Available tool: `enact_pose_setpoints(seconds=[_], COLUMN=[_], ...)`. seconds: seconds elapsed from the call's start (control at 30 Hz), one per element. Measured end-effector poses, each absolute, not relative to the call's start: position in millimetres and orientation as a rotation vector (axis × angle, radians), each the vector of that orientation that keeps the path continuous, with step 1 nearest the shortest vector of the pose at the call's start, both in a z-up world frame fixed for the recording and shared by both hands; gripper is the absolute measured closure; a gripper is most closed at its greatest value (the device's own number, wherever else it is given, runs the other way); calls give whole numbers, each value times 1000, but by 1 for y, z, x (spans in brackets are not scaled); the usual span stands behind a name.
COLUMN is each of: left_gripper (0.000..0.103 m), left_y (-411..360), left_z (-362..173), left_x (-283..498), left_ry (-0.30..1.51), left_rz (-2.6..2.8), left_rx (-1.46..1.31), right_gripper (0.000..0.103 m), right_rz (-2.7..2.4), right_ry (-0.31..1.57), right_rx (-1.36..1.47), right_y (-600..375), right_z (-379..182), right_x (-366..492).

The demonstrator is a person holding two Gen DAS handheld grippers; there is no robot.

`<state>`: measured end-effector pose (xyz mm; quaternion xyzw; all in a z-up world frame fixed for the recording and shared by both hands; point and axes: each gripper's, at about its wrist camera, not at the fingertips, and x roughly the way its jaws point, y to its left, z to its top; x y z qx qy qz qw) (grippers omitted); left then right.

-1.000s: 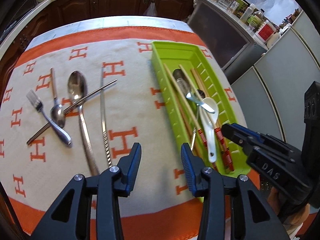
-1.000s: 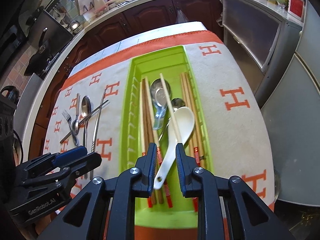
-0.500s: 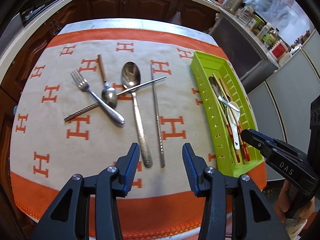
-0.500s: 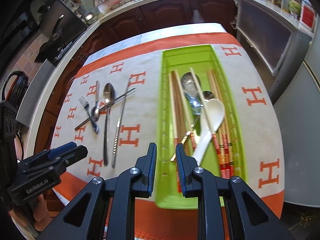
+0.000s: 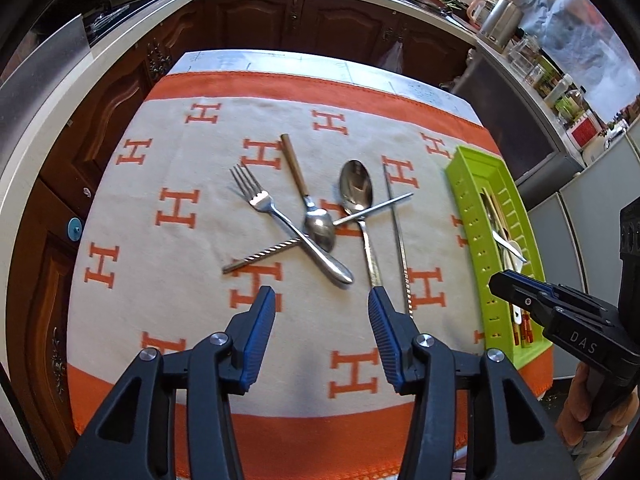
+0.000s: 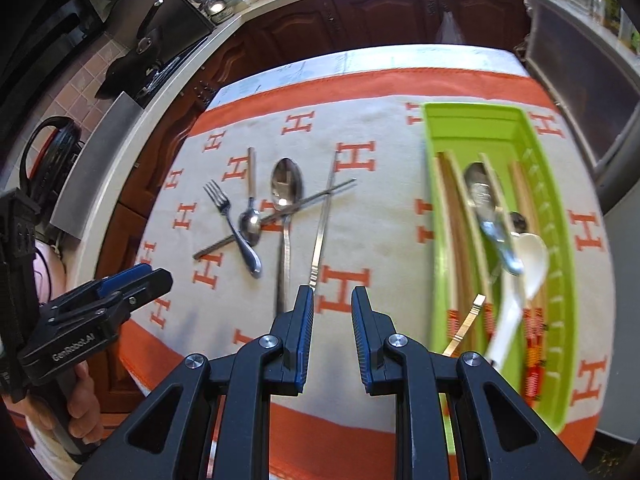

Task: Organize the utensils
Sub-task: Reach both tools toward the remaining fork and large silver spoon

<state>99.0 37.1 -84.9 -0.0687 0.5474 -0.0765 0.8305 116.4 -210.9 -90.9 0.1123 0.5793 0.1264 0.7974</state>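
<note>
Loose cutlery under my two empty claws

Left wrist: my left gripper (image 5: 322, 306) is spreading, nothing between its pads, above a steel fork (image 5: 280, 220) lying diagonally, tines far-left.
Right wrist: my right gripper (image 6: 331, 312) stands slightly parted, empty; the green tray (image 6: 560, 240) runs lengthwise away from me, its white spoon (image 6: 520, 280) bowl-far.

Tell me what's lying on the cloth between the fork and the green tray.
Between the fork and the green tray: a small spoon, a large spoon and two metal chopsticks, one crossing the pile. The left wrist view shows it.
</note>
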Motion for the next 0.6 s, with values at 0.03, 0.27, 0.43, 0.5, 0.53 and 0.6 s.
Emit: enact_pose_setpoints(seconds=[0.03, 0.27, 0.43, 0.5, 0.53, 0.6], left_gripper=[56, 57, 71, 72, 72, 72], left_y=[43, 74, 84, 82, 79, 74], left_z=[-87, -117, -147, -155, -158, -164], left_x=[103, 141, 174, 183, 188, 195], left_ry=[1167, 1209, 1260, 1272, 1277, 1283], left_rz=[-167, -132, -112, -114, -115, -118], left_rx=[-165, -296, -427, -452, -460, -465], right_gripper=[83, 83, 83, 83, 83, 83], right_rz=[275, 301, 298, 299, 301, 307], right_ry=[1251, 1303, 1323, 1329, 1331, 1336], right_rx=[247, 260, 265, 263, 262, 258], right_y=[-206, -176, -162, -158, -155, -151], right_z=[-94, -112, -125, -128, -130, -133], right_x=[121, 149, 167, 172, 175, 179])
